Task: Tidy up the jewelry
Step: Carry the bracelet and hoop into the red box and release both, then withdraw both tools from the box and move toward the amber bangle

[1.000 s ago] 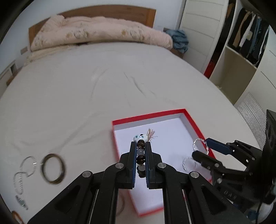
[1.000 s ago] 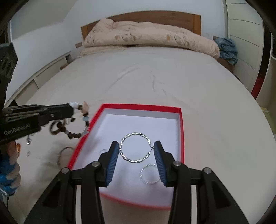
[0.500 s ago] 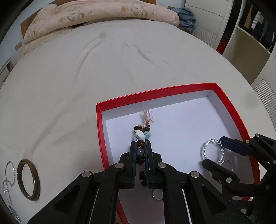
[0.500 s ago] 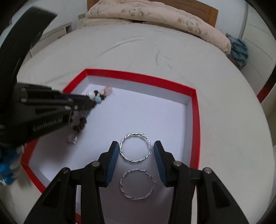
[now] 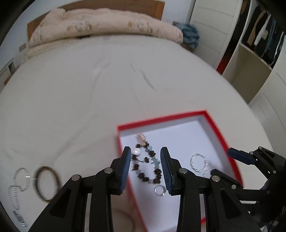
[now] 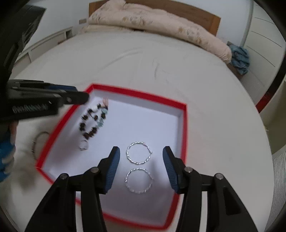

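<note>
Left wrist view: left gripper, jaws wide and empty, over beaded bracelet in red box; right gripper likewise spread above two hoops. Next likely: bangle on bed, beside the box.

**Camera setup: two wrist fisheyes, both aimed at the box**

Left wrist cam: sits behind the left gripper, looks down and forward over the bed toward the headboard; close above the red box, at its left edge. Right wrist cam: same heading, behind the right gripper, close over the box's near-right part. Overlap: box interior, bead bracelet, twisted hoops, bedding. Each cam sees the other gripper at frame edge.
</note>
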{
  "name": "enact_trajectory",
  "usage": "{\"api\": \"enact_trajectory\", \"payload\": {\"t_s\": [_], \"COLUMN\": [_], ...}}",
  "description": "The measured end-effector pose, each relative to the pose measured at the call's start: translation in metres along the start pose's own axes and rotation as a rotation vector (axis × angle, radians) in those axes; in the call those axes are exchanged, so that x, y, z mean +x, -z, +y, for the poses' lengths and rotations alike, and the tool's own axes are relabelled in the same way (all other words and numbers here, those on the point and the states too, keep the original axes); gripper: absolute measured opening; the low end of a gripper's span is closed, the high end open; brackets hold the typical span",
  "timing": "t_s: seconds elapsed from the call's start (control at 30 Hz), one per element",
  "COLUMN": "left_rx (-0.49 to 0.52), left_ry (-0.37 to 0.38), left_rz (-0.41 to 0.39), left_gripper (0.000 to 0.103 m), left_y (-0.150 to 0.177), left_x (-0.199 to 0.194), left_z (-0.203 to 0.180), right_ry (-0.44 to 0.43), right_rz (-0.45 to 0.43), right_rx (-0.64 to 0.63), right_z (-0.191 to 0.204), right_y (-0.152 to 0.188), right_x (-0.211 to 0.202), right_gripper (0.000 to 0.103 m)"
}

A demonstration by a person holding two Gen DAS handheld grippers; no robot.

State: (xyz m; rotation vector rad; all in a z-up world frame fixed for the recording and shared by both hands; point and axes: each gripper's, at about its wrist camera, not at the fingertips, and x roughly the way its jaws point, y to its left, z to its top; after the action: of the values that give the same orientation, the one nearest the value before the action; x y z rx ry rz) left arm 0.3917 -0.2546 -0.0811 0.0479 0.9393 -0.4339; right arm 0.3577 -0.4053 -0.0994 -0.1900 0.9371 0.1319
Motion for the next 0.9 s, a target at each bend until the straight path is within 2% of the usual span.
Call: {"api": "enact_trajectory", "payload": {"t_s": [0.2, 0.43, 0.53, 0.7, 0.9], "left_rx": [0.009, -0.012, -0.021, -0.051, -0.102], "left_ry": [-0.07, -0.222, -0.28, -0.33, -0.364], "left_rz": [-0.092, -0.164, -0.2, -0.252, -0.311], "left_gripper": [0.034, 0.041, 0.042, 0.043, 0.055], "left_y": [0.007, 0.044, 0.055, 0.094, 0.141], "left_x": [-0.112, -0.245, -0.287, -0.355, -0.418], "left_z": [0.037, 0.095, 0.107, 0.123, 0.137], "right_ry": [-0.009, -0.039, -0.06, -0.094, -0.129], "right_rz": [-0.09, -0.191, -0.233, -0.293, -0.356], "right_rx": [0.056, 0.104, 0.129, 0.153, 0.171], "right_z": [0.009, 0.036, 0.051, 0.08, 0.113], "right_y": [0.006, 0.023, 0.031, 0.053, 0.076], "right_x": [-0.084, -0.179, -0.213, -0.266, -0.316], "right_gripper": [0.048, 0.048, 0.048, 0.048, 0.048]}}
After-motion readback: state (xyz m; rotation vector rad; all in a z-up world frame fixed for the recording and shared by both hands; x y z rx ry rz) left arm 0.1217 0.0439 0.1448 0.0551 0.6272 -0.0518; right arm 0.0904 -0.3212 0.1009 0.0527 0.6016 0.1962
